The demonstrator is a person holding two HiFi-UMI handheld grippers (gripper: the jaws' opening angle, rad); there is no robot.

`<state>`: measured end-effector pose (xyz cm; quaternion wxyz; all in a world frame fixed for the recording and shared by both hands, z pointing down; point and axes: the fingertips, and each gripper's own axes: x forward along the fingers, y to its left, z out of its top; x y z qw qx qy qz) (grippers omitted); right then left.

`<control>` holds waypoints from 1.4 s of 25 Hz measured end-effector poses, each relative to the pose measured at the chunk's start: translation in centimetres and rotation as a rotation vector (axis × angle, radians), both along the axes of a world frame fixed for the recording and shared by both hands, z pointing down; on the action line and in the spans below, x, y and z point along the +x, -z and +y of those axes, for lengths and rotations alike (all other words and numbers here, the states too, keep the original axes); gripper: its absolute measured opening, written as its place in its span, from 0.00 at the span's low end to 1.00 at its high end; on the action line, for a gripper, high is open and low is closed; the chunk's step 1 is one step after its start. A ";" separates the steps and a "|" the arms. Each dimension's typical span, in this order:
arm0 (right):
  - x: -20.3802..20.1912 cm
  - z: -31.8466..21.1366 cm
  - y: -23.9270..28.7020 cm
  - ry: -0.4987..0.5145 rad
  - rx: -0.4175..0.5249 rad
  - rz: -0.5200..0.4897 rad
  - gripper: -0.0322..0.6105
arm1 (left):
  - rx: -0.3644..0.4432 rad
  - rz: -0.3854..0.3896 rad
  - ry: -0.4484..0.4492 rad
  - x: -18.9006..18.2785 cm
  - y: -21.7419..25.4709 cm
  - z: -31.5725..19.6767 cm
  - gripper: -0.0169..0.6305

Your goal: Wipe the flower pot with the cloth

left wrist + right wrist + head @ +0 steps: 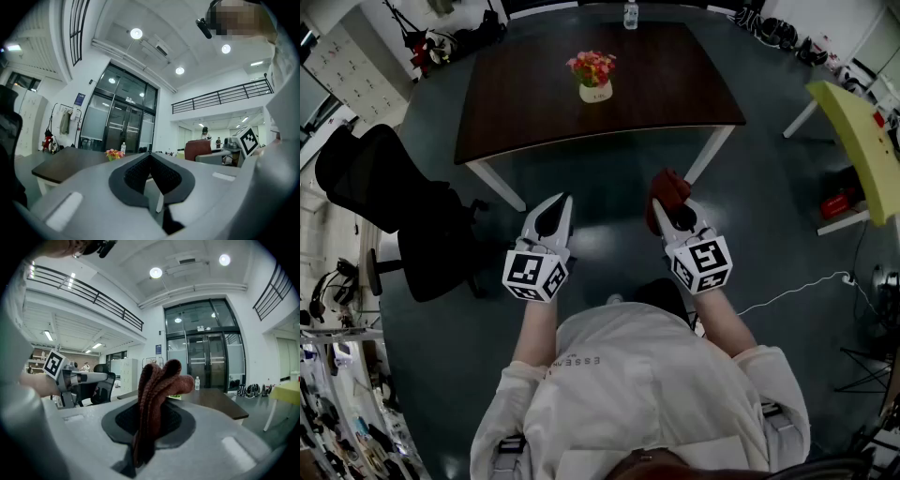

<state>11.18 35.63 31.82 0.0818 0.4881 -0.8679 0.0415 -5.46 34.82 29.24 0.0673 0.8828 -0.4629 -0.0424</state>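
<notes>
**Head view.** You stand back from the worktop (675,84). The flower pot (595,91) sits near its centre, at 12 o'clock from both tongs and well apart from them. The left tongs (557,204) lie at 9 o'clock of the right tongs (671,214). A reddish-brown cloth (667,187) protrudes from the tips of the right tongs.

**Left gripper view.** The left tongs are clenched, pad against pad, with nothing between them. The flower pot appears small at 11 o'clock of the tips, with a bottle (123,147) just beyond it.

**Right gripper view.** The right tongs are grasping the cloth. The folded cloth stands up between the pads and flops toward 2 o'clock, masking most of the flower pot.

**Step in hand.** This is judged to be the approach; wiping has not begun.

**Next move.** Carry the right tongs toward 12 o'clock until the free fold of the cloth meets the wall of the flower pot. Maintain the grasp throughout. If you steady the flower pot with the left tongs, release them first. The flower pot looks light, so press gently to avoid tipping it.
</notes>
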 end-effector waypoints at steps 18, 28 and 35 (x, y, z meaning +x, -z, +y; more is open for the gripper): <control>-0.2 -0.2 -0.7 -0.017 -0.022 -0.042 0.12 | -0.009 0.000 -0.012 -0.3 -0.5 -0.2 0.05; 0.0 -0.3 -1.7 -0.048 -0.053 -0.063 0.12 | -0.048 0.023 -0.013 -1.2 -2.2 -0.6 0.05; -0.3 -4.6 -3.7 -0.035 -0.107 -0.080 0.12 | -0.077 0.015 0.008 -1.9 -3.5 -3.8 0.05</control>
